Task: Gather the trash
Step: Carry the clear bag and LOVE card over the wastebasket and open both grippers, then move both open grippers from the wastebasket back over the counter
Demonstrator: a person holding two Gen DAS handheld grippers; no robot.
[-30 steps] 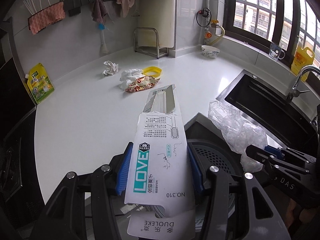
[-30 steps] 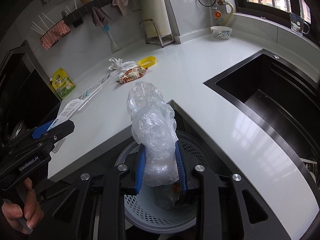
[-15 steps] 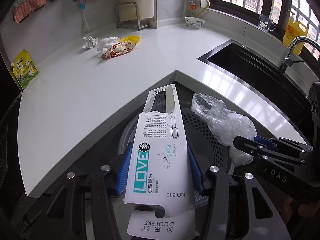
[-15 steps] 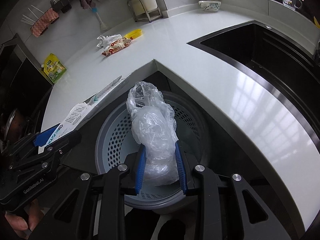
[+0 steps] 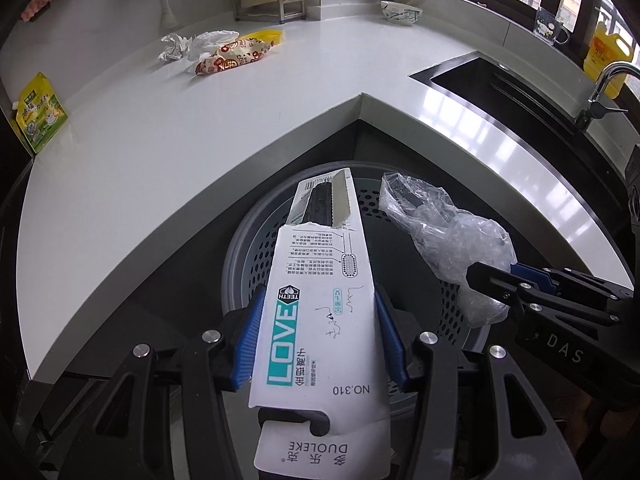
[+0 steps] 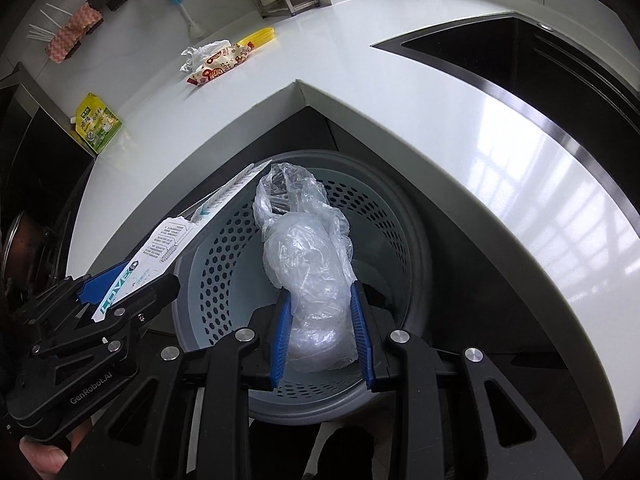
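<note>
While both hands point steeply down over the gray bin (image 6: pixel 408 236) under the corner of the white bench (image 5: pixel 168 152), each one carries a piece of trash. The left gripper (image 5: pixel 320 332) has its blue fingers (image 5: pixel 250 344) pinching the sides of a long white toothbrush box (image 5: pixel 320 304), and the far end of the box sticks out over the bin's open top. The right gripper (image 6: pixel 322 334) has its fingers (image 6: pixel 280 340) squeezed on a crumpled clear plastic bag (image 6: pixel 308 264), which hangs just above the inside of the bin (the holes in the bin wall show right behind it). From the left camera the right gripper (image 5: pixel 516 284) shows at the side with the bag (image 5: pixel 448 236) poking out in front.

A bit of the person's hand (image 6: pixel 44 456) shows at the bottom corner of the right view, under the left gripper (image 6: pixel 120 292).

Compared with a second ago, both hands have come lower, so the bin now fills much more of each view. The grip on the box and the bag looks the same as before.

More trash waits far back on the bench: a red and yellow snack wrapper (image 5: pixel 232 58), a scrunched white paper (image 5: pixel 174 46) and a yellow lid (image 5: pixel 266 36).
</note>
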